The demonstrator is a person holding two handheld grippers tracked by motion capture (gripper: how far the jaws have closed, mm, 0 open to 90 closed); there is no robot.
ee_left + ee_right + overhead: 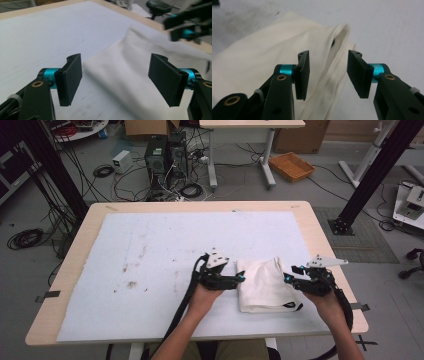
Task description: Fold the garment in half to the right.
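Observation:
A folded white cloth (262, 285) lies on the white mat (150, 245) near the table's front right. My left gripper (241, 279) sits at the cloth's left edge and my right gripper (287, 279) at its right edge, both pointing inward. In the left gripper view the jaws of my left gripper (116, 75) stand wide apart just above the cloth (125, 57), without pressing on it. In the right gripper view my right gripper (328, 72) is open over the cloth's layered folded edge (337, 52); the pads do not touch the fabric.
The mat covers most of the wooden table (75, 245) and carries brown stains (131, 283) on its left half. Beyond the table, on the floor, stand computer towers (165, 152), loose cables (107, 170) and an orange basket (291, 166). A black post (372, 170) rises at the right.

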